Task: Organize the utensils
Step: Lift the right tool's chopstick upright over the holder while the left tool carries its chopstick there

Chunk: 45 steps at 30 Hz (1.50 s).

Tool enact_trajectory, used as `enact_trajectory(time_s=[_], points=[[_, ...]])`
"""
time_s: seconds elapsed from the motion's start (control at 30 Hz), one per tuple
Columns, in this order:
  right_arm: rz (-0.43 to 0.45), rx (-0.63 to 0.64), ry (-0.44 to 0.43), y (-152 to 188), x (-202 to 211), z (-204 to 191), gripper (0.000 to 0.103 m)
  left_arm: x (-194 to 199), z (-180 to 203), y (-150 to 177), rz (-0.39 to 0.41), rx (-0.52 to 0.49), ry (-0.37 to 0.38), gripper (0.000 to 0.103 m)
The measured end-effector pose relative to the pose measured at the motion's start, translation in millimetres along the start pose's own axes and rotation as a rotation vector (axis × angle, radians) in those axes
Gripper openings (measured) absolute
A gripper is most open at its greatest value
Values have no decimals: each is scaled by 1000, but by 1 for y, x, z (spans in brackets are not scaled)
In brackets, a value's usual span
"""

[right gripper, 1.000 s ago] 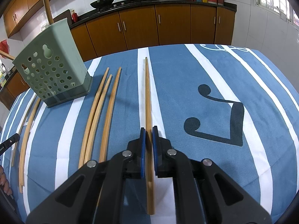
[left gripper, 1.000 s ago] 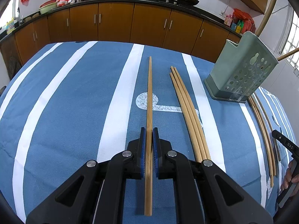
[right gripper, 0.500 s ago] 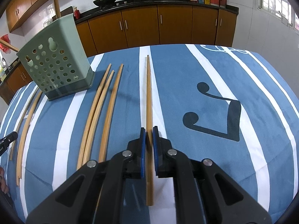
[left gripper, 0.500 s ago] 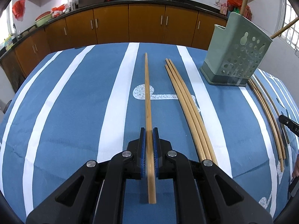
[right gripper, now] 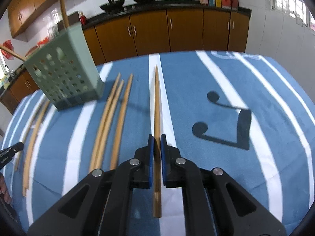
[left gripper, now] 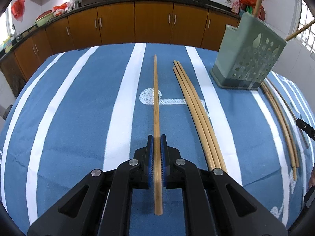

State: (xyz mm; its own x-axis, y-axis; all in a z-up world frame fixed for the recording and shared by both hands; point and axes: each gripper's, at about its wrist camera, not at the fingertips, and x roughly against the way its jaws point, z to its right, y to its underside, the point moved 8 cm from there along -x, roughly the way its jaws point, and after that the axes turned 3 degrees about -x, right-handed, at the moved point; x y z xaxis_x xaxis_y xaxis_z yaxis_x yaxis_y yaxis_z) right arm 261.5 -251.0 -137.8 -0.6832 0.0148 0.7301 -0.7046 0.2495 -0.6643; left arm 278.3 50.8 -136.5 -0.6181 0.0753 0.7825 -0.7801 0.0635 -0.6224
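My left gripper (left gripper: 157, 137) is shut on a long wooden chopstick (left gripper: 156, 98) that points forward above the blue striped tablecloth (left gripper: 78, 108). My right gripper (right gripper: 157, 137) is shut on another long wooden chopstick (right gripper: 157, 102), also held above the cloth. A green perforated utensil holder (left gripper: 250, 59) stands at the right in the left wrist view and at the left in the right wrist view (right gripper: 63, 72), with chopsticks standing in it. Three loose chopsticks (left gripper: 196, 114) lie between the held one and the holder; they also show in the right wrist view (right gripper: 112, 118).
More chopsticks (left gripper: 281, 122) lie on the cloth past the holder, seen too in the right wrist view (right gripper: 33, 137). Brown kitchen cabinets (left gripper: 153, 23) with woks on the counter run behind the table. The other gripper's tip (left gripper: 305, 126) shows at the right edge.
Both grippers have lifted and tilted with their chopsticks; the holder has shifted in both views, and the right wrist view is now blurred by motion.
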Motion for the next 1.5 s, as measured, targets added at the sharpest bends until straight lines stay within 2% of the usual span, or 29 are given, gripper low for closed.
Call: enact_trajectory(time_s=[0.27, 0.9, 1.13, 1.33, 1.5], points=[[108, -8, -25, -25, 43, 0, 8, 33, -5, -14, 68, 22, 23, 7], [317, -12, -74, -74, 116, -11, 8, 112, -1, -73, 299, 35, 47, 7], [346, 1, -78, -83, 125, -16, 8, 120, -1, -85, 326, 26, 36, 7], [382, 32, -134, -97, 154, -31, 8, 150, 14, -95, 358, -11, 110, 7], [402, 43, -238, -112, 187, -50, 8, 183, 35, -105, 410, -53, 179, 7]])
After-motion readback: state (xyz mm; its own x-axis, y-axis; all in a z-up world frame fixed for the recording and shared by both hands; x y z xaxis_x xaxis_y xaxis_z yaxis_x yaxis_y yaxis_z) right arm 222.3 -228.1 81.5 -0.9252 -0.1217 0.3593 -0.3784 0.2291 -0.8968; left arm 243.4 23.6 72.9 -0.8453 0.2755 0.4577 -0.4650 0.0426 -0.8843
